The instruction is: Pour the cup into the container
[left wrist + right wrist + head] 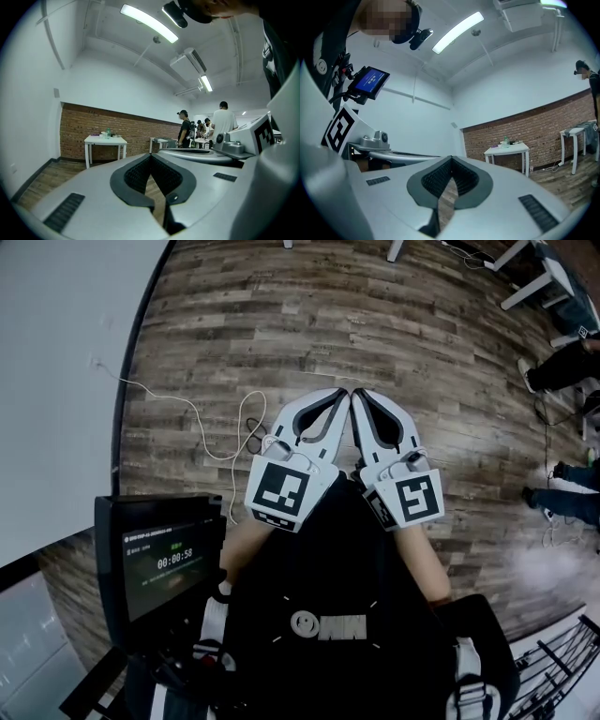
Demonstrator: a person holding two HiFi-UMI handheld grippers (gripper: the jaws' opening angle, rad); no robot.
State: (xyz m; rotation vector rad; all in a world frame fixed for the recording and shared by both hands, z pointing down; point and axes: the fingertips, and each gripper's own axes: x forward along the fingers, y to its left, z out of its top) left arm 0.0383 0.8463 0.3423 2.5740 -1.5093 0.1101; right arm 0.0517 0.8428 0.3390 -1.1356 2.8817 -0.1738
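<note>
The brown wood-plank floor (281, 324) is lying far below both tongs. A small white table (115, 140) is standing well ahead of them, against a red brick wall (136, 129). The white left gripper (337, 401) and the white right gripper (361, 401) are pointing forward side by side, their tips nearly touching, each with jaws pressed together on nothing. No cup or container is showing anywhere near them, so its weight, its holding place, its direction and its long axis I cannot judge

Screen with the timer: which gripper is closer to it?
Left. The left gripper sits just up and right of the screen in the head view; the right gripper is beyond it, farther right.
</note>
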